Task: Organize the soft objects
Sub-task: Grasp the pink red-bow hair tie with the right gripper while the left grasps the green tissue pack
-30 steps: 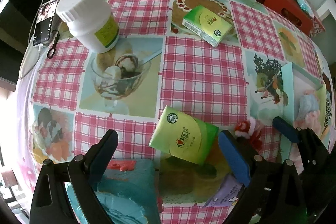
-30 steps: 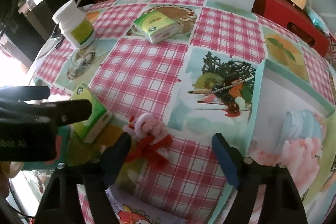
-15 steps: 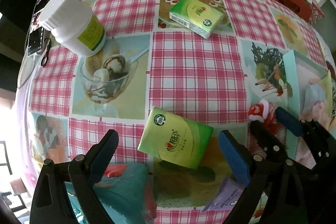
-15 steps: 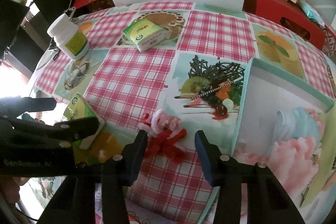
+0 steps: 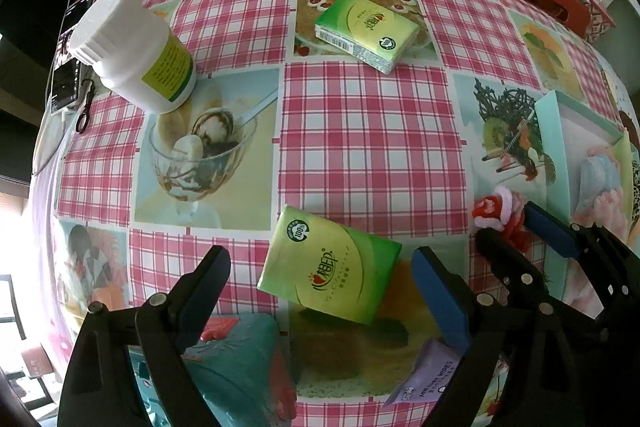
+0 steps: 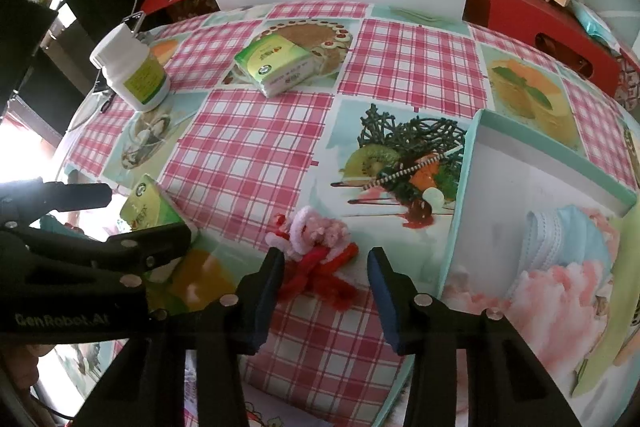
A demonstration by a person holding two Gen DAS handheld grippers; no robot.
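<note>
A green tissue pack [image 5: 328,267] lies flat on the checked tablecloth between the wide pads of my left gripper [image 5: 320,287], which points straight down. Its jaws are closing slightly and neither pad touches the pack. A red and pink fuzzy toy [image 6: 316,247] lies between the fingers of my right gripper [image 6: 326,279], whose jaws are closing. The left pad is against the red strands, and a gap remains at the right pad. The left wrist view shows the right gripper [image 5: 520,239] at the toy [image 5: 496,207]. A second green tissue pack [image 6: 276,67] lies farther back.
An open teal box [image 6: 468,187] at the right holds a blue face mask [image 6: 560,235] and a pink fluffy thing. A white bottle [image 5: 132,51] stands at the back left beside a phone. A purple wipes pack [image 5: 424,375] lies near the front edge. Red boxes line the back.
My right gripper's jaws narrowed a lot and came forward, so the toy now sits between its fingers. My left gripper stayed over the tissue pack, rolling slightly.
</note>
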